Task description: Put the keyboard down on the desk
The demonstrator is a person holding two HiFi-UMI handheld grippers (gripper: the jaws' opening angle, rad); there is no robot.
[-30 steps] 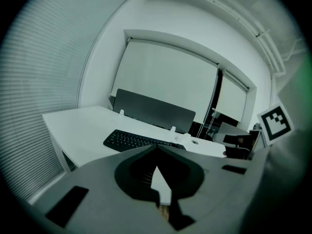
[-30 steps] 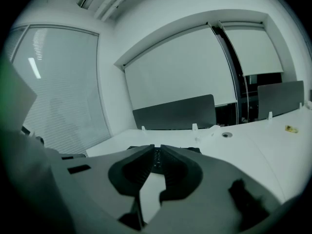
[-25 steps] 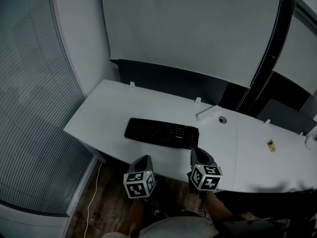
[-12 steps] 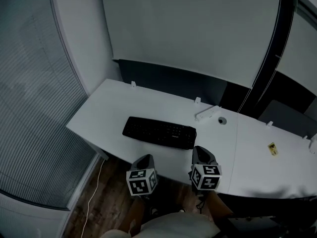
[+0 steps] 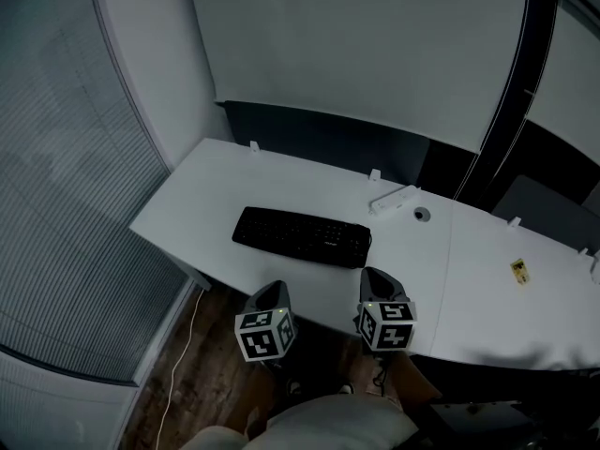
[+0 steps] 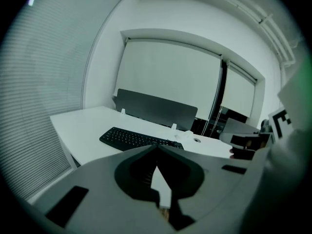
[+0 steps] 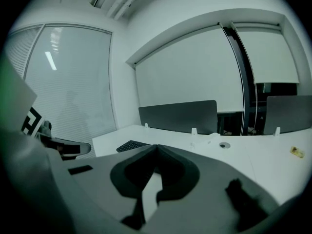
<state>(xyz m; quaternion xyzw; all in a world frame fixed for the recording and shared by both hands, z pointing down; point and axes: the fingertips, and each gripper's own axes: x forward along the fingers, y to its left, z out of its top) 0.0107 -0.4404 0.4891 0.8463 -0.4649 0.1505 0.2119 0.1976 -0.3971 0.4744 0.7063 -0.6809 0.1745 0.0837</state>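
KEYBOARD POSITION RELATIVE TO GRIPPERS

The left gripper (image 5: 272, 295) and right gripper (image 5: 375, 279) hang at the near edge of the white desk (image 5: 202, 200). Each has its jaws fully together with nothing between them (both empty). Just beyond, clear of both, the black keyboard (image 5: 302, 236) lies flat on the desk. A dark partition screen (image 5: 319, 143) stands behind.

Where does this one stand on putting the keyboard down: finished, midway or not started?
Done: the black flat computer keyboard lies flat on the white desk, with neither claw touching it. In hand: nothing. The left claw and right claw are both shut and empty, near the desk's front edge and apart from the keyboard. Left: nothing that shows; the job looks complete.
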